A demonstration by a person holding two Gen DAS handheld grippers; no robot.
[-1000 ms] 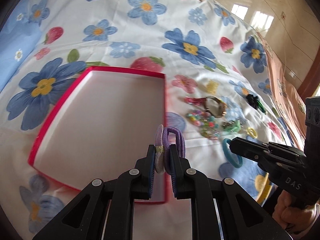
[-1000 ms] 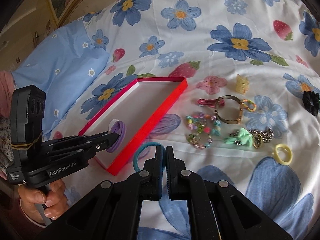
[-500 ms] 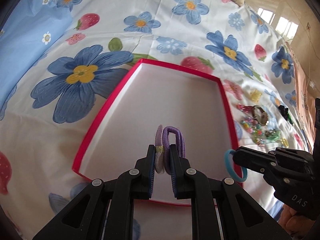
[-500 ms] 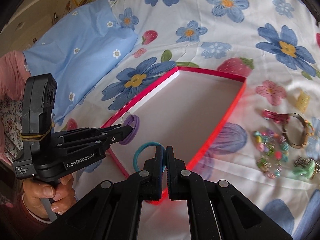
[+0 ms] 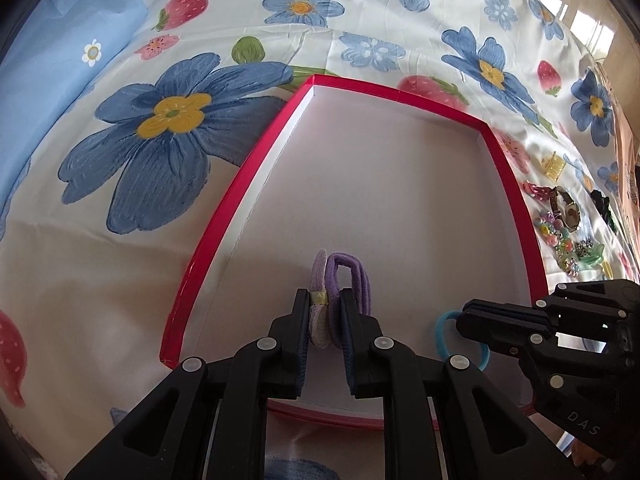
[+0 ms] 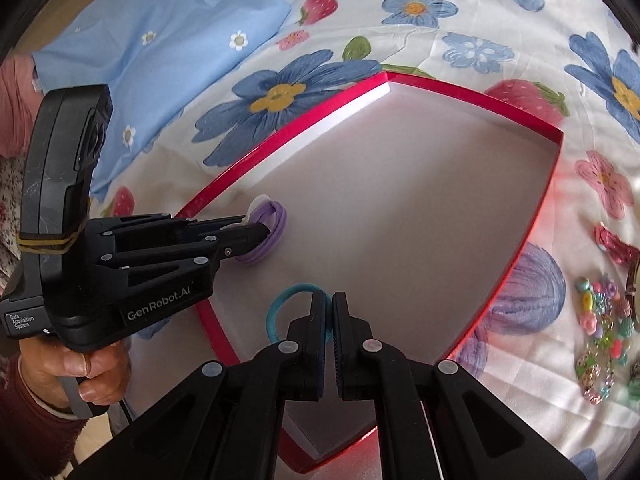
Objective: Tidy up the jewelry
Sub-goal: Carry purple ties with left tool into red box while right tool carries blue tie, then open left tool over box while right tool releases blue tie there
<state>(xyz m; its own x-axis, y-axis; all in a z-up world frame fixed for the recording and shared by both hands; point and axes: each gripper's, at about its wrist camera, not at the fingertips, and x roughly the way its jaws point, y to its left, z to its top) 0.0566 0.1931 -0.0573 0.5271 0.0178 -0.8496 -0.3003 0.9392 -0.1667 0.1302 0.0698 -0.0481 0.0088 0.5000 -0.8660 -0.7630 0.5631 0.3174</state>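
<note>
purple hair ties (image 5: 340, 300) and teal hair tie (image 6: 298, 304) held over red-rimmed box (image 5: 248, 184); loose jewelry (image 5: 560, 220) at three o'clock.

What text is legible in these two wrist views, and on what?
"GenRobot.AI": white print on the side of the left gripper body, right wrist view.
"Data Acquisition System": small white label low on that body's rear, just readable.
"DAS": faint letters on the right gripper body, left wrist view.
Nothing readable on the red box, the bedsheet or the jewelry pile; the watch face is too small to read.
</note>
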